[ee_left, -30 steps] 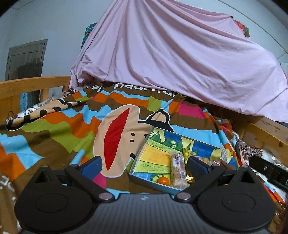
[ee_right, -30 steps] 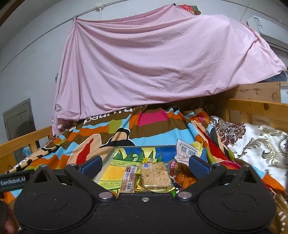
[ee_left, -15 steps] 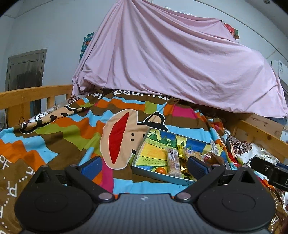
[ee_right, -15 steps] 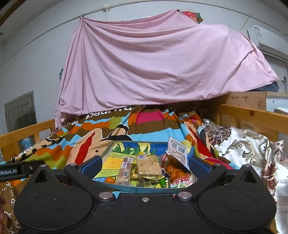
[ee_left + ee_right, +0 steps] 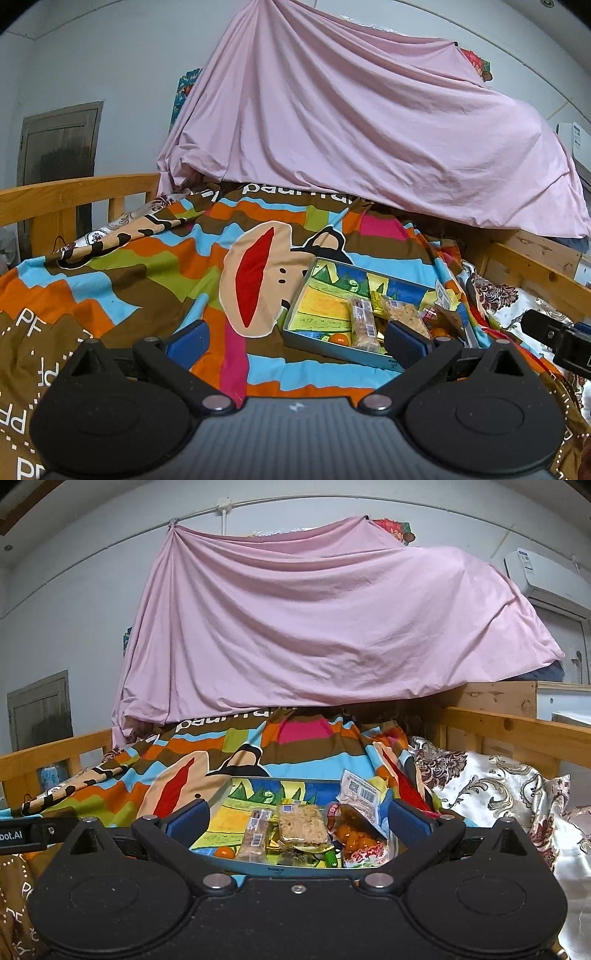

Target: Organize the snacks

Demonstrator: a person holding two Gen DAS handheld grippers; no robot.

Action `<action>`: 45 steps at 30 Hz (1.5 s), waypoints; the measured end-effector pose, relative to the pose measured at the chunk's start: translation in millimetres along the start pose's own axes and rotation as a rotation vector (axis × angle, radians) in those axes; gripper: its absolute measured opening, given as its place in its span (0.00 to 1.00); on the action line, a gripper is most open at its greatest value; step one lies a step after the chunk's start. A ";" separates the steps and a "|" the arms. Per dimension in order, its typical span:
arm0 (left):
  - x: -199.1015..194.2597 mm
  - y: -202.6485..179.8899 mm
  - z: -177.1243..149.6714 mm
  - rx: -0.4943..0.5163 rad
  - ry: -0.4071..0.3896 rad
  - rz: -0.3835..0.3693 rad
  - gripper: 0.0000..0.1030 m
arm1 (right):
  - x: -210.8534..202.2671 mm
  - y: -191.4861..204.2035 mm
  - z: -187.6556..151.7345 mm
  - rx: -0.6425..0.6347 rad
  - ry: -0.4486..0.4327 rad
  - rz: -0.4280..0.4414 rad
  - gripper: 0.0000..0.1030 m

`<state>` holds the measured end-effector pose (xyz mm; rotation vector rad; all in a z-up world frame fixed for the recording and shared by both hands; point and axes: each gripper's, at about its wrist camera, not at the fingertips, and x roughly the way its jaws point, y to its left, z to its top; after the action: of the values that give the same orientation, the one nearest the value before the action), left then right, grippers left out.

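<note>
A shallow blue tray point(image 5: 334, 350) point(image 5: 288, 870) with a cartoon print lies on the colourful bedspread. It holds snacks: a long wrapped bar point(image 5: 362, 323) point(image 5: 255, 834), a square grain cake point(image 5: 303, 824) point(image 5: 404, 314), a small orange ball point(image 5: 339, 338) point(image 5: 225, 853), and a clear bag of orange pieces point(image 5: 356, 836). My left gripper point(image 5: 297, 343) is open, hovering in front of the tray's left side. My right gripper point(image 5: 297, 823) is open too, with the tray framed between its fingers. The right gripper's body point(image 5: 557, 339) shows at the right edge of the left wrist view.
The striped bedspread point(image 5: 155, 273) covers the bed. Wooden rails point(image 5: 74, 195) point(image 5: 517, 727) run along both sides. A pink sheet point(image 5: 314, 627) drapes over the far end. A floral satin quilt point(image 5: 498, 786) lies right of the tray. A door point(image 5: 55, 147) stands at the left.
Both grippers have pulled back and risen from the tray, so it looks smaller and farther off. Both stay open and the snacks have not moved.
</note>
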<state>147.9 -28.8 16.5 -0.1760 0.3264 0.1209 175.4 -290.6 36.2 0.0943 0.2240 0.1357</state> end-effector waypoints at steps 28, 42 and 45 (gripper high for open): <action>-19.0 10.0 -31.5 0.103 -0.023 -0.079 1.00 | -70.3 26.5 -54.9 -0.054 -0.004 -0.064 0.99; 3.8 5.8 -49.3 0.183 0.033 -0.081 1.00 | -37.6 23.5 -68.0 -0.017 0.066 -0.088 0.99; 6.4 3.8 -53.4 0.201 0.040 -0.090 1.00 | -30.2 19.9 -68.6 0.006 0.075 -0.089 0.99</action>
<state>136.9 -34.7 -36.0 0.0064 0.3679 -0.0052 128.1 -270.0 -21.7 0.0850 0.3033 0.0495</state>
